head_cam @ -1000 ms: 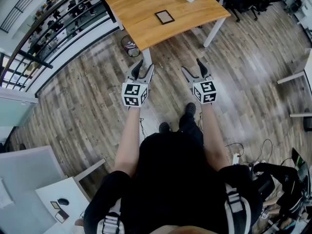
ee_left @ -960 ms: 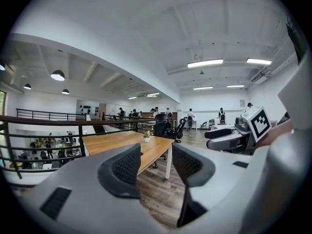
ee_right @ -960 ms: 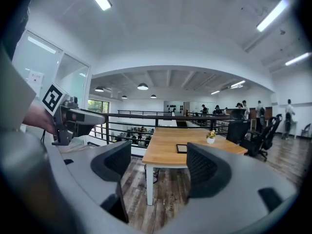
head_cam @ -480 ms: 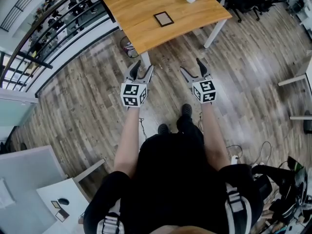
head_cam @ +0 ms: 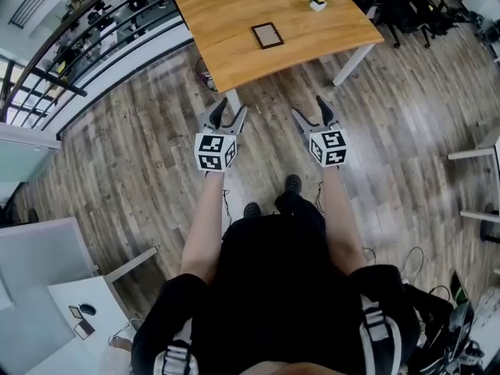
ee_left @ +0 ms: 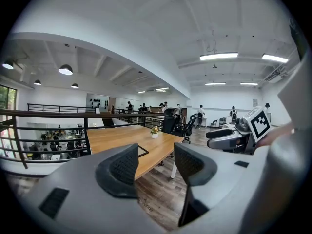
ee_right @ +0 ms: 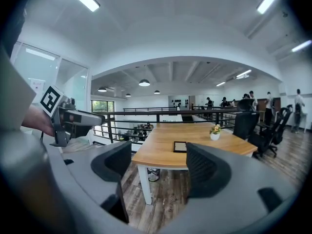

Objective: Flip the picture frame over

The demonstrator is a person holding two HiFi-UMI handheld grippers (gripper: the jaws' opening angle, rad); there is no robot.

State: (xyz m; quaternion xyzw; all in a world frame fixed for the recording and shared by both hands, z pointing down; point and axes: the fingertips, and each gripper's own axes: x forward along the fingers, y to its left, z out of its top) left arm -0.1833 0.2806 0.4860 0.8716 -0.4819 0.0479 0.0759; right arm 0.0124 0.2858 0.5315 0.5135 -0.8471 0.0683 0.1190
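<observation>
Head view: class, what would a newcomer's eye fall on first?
The wooden table at the top, with a picture frame lying flat mid-table and a potted plant near its far corner. Below it, the left tool, jaws just opened wider, and the right tool point at it, both open and empty.

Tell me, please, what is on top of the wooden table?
The table holds a dark picture frame, lying flat, and a small potted plant near one corner. The frame's underside cannot be seen.
</observation>
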